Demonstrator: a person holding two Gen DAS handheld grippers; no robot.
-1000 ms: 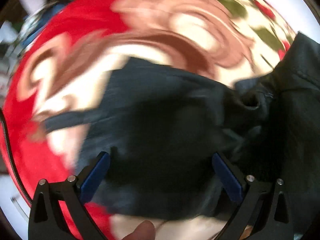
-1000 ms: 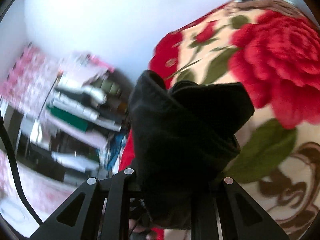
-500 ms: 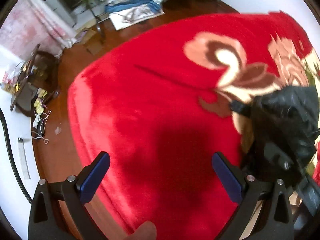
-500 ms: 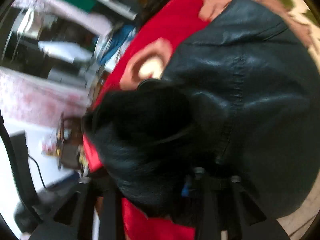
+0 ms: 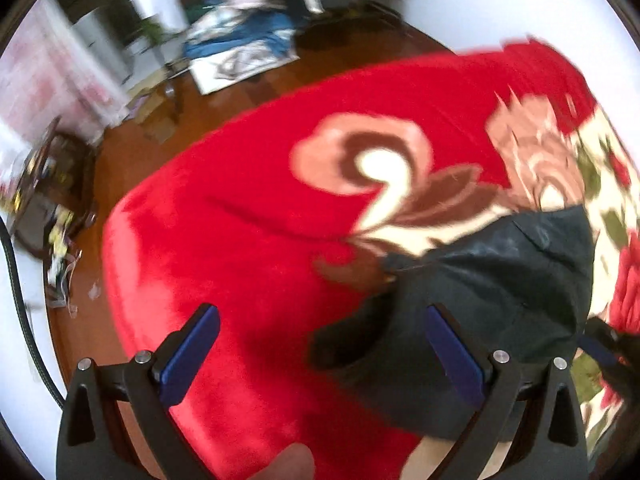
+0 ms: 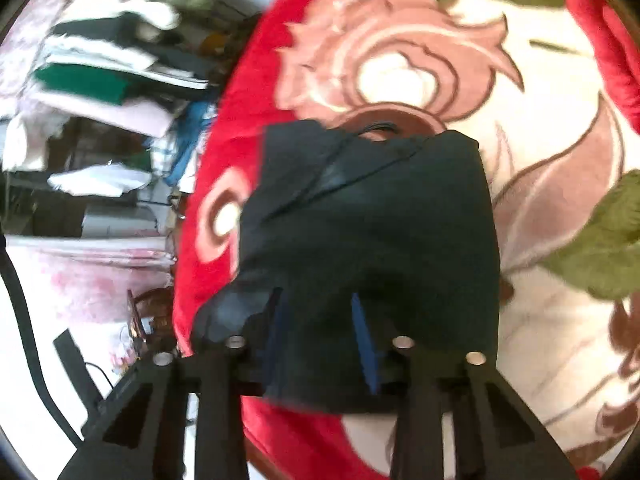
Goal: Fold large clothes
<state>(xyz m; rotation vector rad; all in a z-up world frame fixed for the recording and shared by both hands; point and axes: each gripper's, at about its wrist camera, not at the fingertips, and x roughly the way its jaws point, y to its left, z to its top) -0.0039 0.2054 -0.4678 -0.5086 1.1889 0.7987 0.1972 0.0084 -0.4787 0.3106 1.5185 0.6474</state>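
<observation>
dark clothing (image 5: 500,300) lies in a folded bundle on a red flowered blanket (image 5: 248,248) that covers the bed, near the blanket's edge. in the left wrist view the left gripper (image 5: 320,356) hangs over bare red blanket with its blue-padded fingers (image 5: 192,350) spread wide and nothing between them; the bundle sits under and beyond the right-hand finger. in the right wrist view the same garment (image 6: 372,216) fills the middle of the frame, a seam running slantwise across its top. the right gripper (image 6: 320,340) has its fingers (image 6: 366,348) partly apart, and the near edge of the fabric lies between them; motion blur and the dark cloth make it impossible to tell whether they grip it. past the bed edge, a wooden floor (image 5: 132,152) carries scattered papers and a blue cloth (image 5: 240,32), and cluttered shelves (image 6: 100,76) stand beyond.
</observation>
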